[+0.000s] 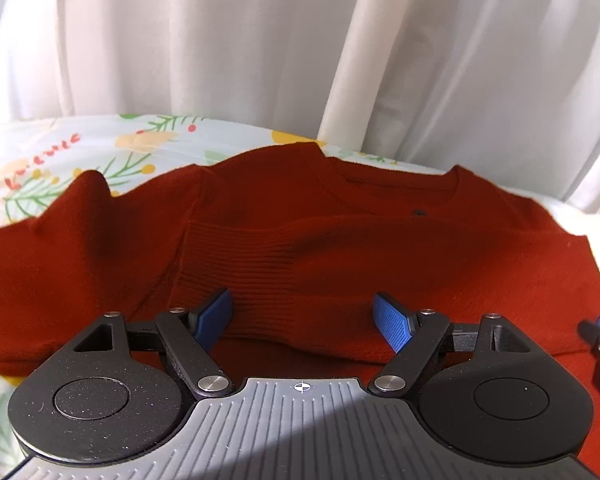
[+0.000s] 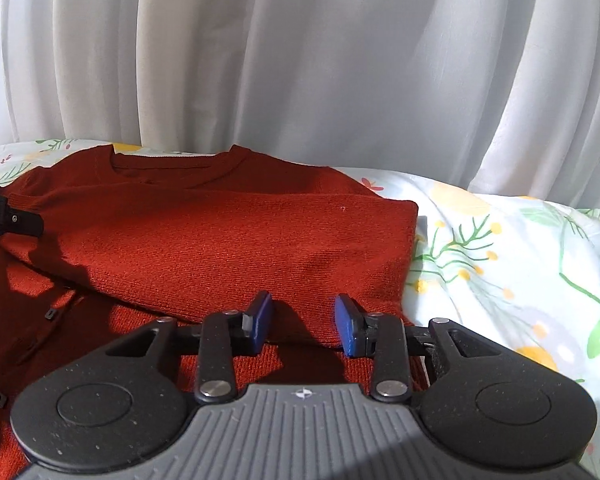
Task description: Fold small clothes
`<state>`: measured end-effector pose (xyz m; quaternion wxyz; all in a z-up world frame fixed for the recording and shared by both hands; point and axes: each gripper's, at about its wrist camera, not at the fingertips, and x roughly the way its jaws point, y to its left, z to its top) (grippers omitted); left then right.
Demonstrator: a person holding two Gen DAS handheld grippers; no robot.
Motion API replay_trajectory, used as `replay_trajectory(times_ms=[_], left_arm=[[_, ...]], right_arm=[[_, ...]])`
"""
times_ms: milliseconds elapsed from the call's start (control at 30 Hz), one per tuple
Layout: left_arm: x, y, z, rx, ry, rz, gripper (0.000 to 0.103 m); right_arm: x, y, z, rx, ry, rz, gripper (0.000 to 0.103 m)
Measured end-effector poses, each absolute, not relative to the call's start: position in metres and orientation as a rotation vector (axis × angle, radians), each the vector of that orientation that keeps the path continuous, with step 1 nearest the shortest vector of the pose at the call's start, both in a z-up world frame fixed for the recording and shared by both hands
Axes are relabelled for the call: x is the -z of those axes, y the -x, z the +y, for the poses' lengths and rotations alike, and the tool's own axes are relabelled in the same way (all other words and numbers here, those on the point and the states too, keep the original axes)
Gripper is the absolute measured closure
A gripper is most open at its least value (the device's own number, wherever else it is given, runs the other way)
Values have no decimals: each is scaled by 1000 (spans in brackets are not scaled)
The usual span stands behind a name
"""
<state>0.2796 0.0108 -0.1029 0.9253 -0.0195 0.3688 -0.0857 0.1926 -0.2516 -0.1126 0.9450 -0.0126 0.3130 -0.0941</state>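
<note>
A: Nearest the lens, what does each wrist view show?

B: In the left view, the left hand-held gripper (image 1: 302, 322) tilts down over a red knitted cardigan (image 1: 340, 256), its blue pads (image 1: 392, 322) spread wide with only flat fabric between them, gripping nothing. In the right view, the right hand-held gripper (image 2: 303, 322) also tilts down, jaws apart by a narrower gap, pads clear of the knit below.

A: And the garment?

B: The red knitted cardigan (image 2: 228, 240) lies on a bed, on a floral bedsheet (image 2: 500, 264). A sleeve with a ribbed cuff (image 1: 240, 276) is folded across the body; small dark buttons (image 2: 50, 313) run along the near left edge in the right view. The neckline (image 2: 180, 160) lies at the far side.

A: What lies beyond?

B: The sheet, printed with green sprigs and yellow blooms, reaches to white curtains (image 1: 260, 40) hanging in folds. Sunlight falls across the fabric; part of the other gripper shows at each view's edge
</note>
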Motion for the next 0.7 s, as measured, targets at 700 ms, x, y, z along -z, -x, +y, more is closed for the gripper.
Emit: replay_trajectory(times_ms=[700], left_arm=[[97, -194, 379, -487, 1030, 589, 49]], right_arm=[[101, -131, -270, -159, -824, 757, 42]])
